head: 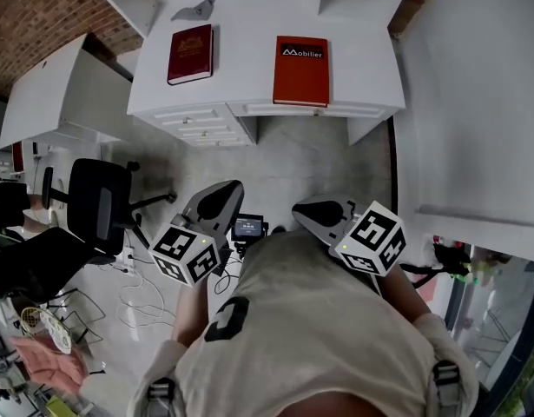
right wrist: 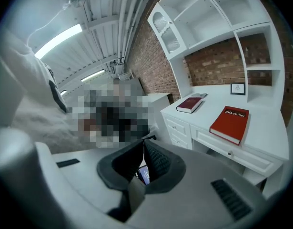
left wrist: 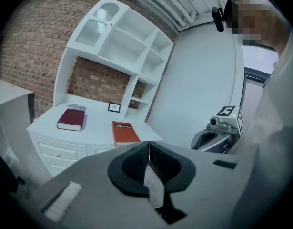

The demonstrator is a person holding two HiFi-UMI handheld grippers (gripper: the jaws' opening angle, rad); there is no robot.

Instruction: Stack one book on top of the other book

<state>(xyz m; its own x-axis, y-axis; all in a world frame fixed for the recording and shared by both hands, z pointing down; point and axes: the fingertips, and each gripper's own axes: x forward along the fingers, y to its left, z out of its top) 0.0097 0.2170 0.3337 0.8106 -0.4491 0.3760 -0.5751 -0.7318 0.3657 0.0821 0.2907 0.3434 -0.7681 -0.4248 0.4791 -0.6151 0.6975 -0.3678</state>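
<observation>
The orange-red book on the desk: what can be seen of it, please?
The orange-red book is closed, hardbound by its look, with a black band on its cover bearing the white word Mobilier. It lies flat, cover up, on the white desk, close to the front edge. Only the desk touches it; the dark red book lies apart, at its left in the head view.

Left hand-held gripper (left wrist: 148, 146) closed, apparently empty; maroon book (left wrist: 70, 119) and red book (left wrist: 125, 132) apart on desk (left wrist: 96, 127).

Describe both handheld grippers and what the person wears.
The left gripper and right gripper have grey shells and dark ribbed fingers. Each carries a white cube with black square markers. The person wears a pale top with a dark print.
</observation>
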